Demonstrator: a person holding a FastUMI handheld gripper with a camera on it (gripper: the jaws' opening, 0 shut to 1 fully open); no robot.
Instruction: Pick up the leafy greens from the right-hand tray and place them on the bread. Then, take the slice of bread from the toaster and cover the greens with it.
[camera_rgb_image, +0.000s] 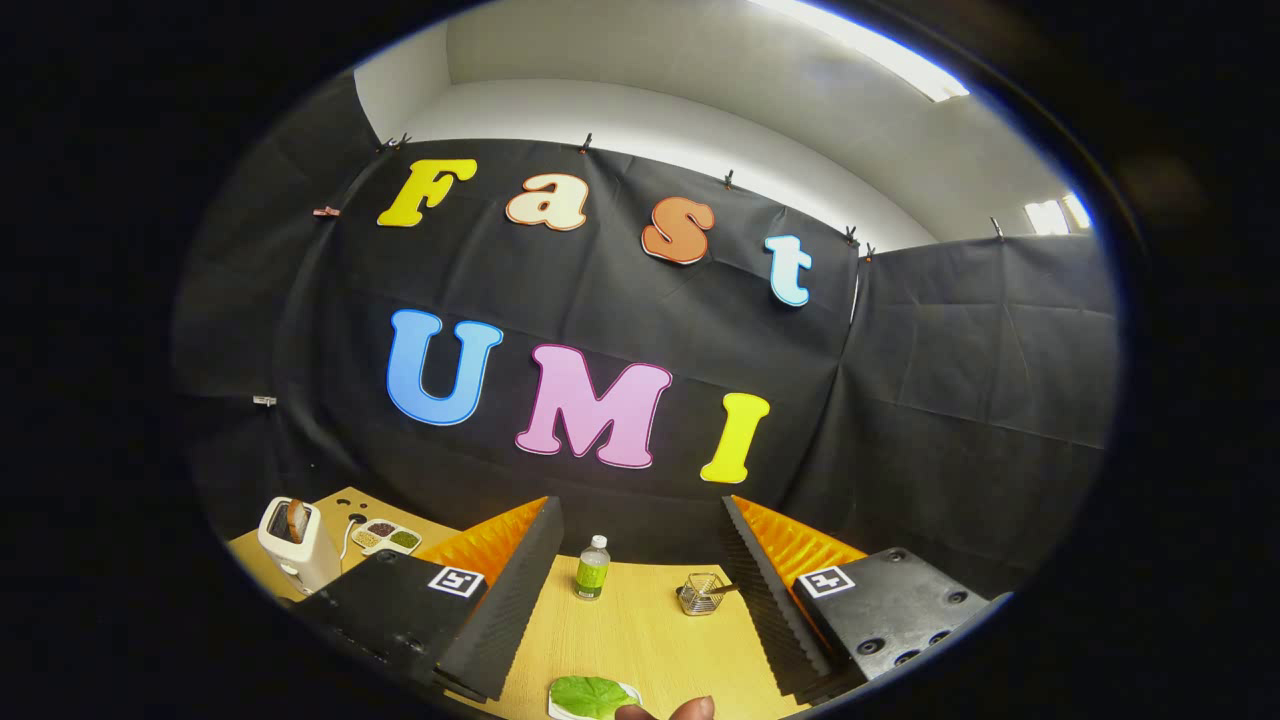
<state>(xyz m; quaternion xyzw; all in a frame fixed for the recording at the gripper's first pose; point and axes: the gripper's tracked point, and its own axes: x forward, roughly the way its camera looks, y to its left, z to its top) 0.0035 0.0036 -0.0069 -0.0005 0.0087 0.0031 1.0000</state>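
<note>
Green leaf (590, 695) lies flat between the fingers — bread slice (297, 520) upright in toaster (296, 560).

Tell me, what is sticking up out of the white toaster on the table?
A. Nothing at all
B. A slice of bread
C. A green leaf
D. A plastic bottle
B: a browned slice of bread stands in the slot of the toaster, off beside the open gripper; the green leaf lies between the fingers and the bottle stands on the table beyond them.

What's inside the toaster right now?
A slice of bread stands in the slot of the toaster, its browned top sticking out. Its lower part is hidden by the toaster body. The gripper is open, fingers wide apart over the table, holding nothing.
</note>
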